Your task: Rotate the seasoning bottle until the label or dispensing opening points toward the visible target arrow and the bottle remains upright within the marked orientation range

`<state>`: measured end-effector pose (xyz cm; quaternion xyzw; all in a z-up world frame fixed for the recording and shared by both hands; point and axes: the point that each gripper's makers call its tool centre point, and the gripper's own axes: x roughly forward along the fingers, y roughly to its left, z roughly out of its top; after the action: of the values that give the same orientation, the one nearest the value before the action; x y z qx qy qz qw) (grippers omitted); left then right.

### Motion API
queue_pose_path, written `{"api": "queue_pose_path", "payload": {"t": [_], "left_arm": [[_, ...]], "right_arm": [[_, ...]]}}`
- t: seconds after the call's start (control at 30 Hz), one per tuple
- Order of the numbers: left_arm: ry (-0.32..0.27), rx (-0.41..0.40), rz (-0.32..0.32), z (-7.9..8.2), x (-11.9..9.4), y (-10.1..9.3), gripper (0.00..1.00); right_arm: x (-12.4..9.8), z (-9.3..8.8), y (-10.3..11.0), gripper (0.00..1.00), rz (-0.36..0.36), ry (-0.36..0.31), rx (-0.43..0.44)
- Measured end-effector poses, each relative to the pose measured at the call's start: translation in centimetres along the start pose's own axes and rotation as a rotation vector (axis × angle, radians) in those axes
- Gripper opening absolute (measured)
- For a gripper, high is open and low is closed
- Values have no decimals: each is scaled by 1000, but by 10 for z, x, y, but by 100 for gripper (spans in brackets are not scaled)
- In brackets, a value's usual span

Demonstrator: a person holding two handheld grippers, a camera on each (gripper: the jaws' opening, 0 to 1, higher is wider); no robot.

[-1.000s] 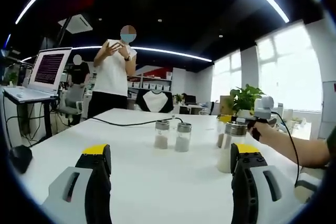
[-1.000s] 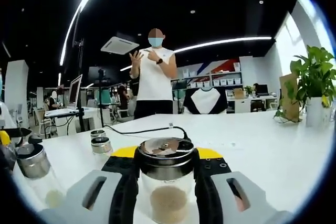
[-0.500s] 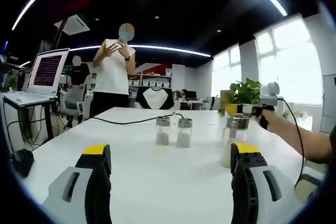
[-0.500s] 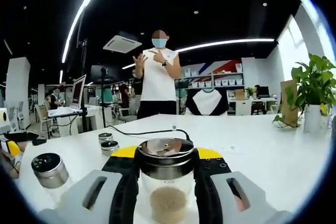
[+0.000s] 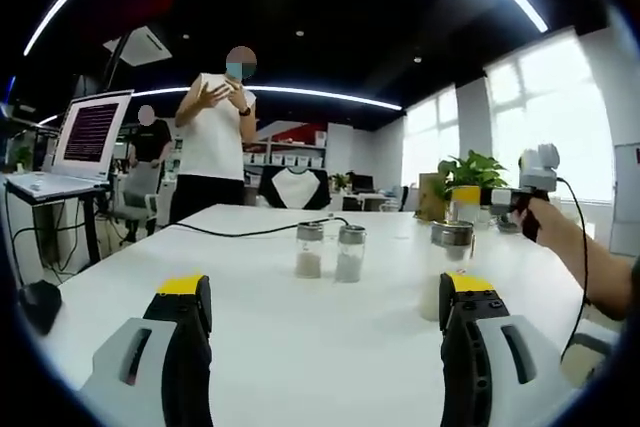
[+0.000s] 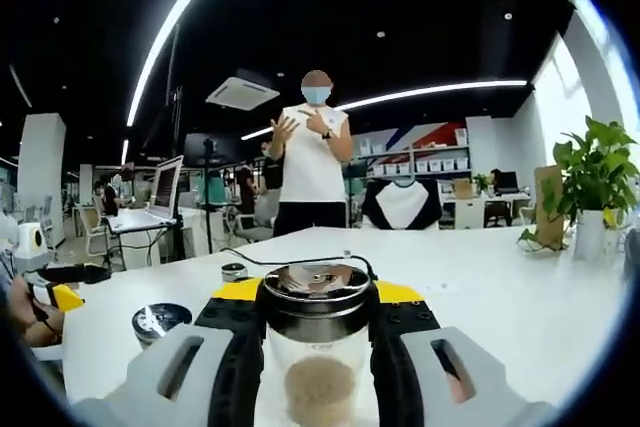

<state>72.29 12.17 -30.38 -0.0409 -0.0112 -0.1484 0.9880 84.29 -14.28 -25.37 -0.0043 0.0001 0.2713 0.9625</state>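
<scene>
Since a second ago, our right hand-held gripper has lifted its bottle: in the left gripper view it has risen and drifted right, and in the right gripper view the neighbouring bottles have sunk lower.

We work over a broad white counter. A person in a white sleeveless top stands beyond its far edge, with an open laptop on a stand at the side. A leafy green potted plant sits near the window.

Our left hand-held gripper hangs with its jaws spread wide, gripping nothing. Ahead of it stand two small clear glass shakers with metal caps, side by side, and a larger glass shaker nearer.

The right one pinches the clear glass seasoning bottle with a steel lid, upright between the jaws. We cannot make out any arrow or mark.

To turn it well, we judge we should twist about the bottle's own axis, keep the lid level, and set it down gently before releasing.
</scene>
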Motion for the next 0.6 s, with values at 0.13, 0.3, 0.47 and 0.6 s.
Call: {"api": "queue_pose_path", "payload": {"t": [0.13, 0.3, 0.47, 0.6], "left_arm": [[-5, -4, -1, 1, 0, 0, 100], [2, -5, -1, -1, 1, 1, 100], [3, -3, 1, -1, 1, 1, 100], [1, 1, 1, 1, 0, 0, 100]], "right_arm": [[-11, -2, 3, 38, 5, -1, 15], [-24, -7, 8, 38, 7, 9, 12], [-37, -8, 12, 38, 9, -5, 23], [-43, -10, 17, 38, 14, -17, 34]]}}
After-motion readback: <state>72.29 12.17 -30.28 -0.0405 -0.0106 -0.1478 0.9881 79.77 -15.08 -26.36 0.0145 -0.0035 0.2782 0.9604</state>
